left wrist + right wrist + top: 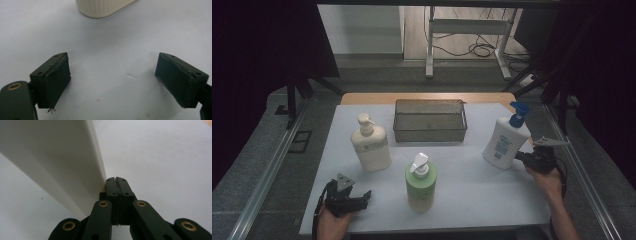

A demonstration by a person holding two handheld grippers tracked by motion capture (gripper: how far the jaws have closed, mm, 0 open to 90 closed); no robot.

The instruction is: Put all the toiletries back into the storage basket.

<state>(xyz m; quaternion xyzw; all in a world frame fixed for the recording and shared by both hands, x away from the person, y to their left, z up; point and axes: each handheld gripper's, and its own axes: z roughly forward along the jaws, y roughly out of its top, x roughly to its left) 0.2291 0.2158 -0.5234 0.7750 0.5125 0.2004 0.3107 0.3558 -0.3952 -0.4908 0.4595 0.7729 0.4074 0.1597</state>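
White bottle (504, 140) tilted, touching closed right tongs (518, 157) tips

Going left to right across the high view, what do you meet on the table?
Left gripper → cream pump bottle → green pump bottle with white pump → white lotion bottle with blue pump → right gripper. The grey wire mesh basket spans the middle, so it is left out.

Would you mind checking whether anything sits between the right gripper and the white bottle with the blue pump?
Nothing visible does. The right gripper, its jaws shut with nothing between them, is already right up against the lower side of the white bottle. The green bottle and the wire basket stand well off to the side.
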